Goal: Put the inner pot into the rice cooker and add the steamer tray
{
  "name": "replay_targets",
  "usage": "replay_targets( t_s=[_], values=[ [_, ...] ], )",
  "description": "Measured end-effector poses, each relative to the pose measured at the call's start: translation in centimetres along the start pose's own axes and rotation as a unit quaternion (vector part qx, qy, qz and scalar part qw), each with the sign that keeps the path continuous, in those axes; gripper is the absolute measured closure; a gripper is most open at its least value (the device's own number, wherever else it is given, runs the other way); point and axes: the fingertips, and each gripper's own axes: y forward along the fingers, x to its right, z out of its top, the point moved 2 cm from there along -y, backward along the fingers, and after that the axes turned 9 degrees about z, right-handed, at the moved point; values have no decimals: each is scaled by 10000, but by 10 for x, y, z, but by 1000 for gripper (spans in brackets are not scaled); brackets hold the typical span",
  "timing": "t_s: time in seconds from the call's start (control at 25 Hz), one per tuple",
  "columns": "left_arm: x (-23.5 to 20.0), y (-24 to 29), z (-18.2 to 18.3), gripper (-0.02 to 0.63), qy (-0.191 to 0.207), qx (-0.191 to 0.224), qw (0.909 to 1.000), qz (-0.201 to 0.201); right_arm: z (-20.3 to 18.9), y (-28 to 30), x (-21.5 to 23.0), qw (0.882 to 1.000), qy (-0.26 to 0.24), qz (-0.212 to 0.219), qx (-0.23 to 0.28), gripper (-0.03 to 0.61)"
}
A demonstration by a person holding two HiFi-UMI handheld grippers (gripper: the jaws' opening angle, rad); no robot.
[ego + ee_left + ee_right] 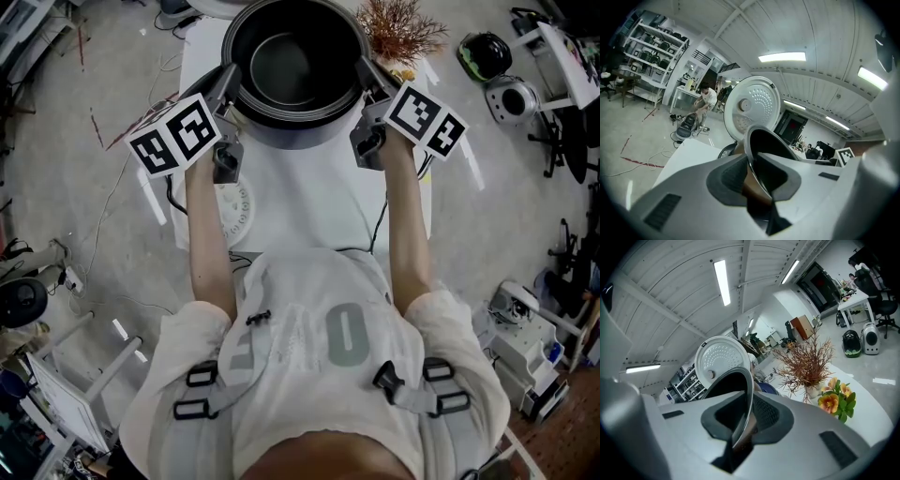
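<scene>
A white counter (309,202) stands on a grey concrete floor (122,84) strewn with cables, in a workshop under a ribbed ceiling. One round, dark metal inner pot (295,66) hangs at 12 o'clock over the counter's far end. Two claws are clamped on its thin rim: the left claw (228,80) at the pot's 9 o'clock, the right claw (367,80) at 3 o'clock. One white, dimpled rice cooker lid (752,105) stands open behind it. One bunch of dried branches (401,28) sits at 1 o'clock.
</scene>
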Motion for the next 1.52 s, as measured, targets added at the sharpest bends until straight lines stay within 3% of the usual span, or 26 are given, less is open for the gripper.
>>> replay_targets(
  t_s=[1.2,1.52],
  values=[
    [-22,25,-32,541,192,-538,9972,481,-24,13,26,9977,-160,-331,-568,506],
    [-22,31,-33,525,831,-568,9911,874,-20,16,28,9923,-860,-550,-700,483]
  ],
)
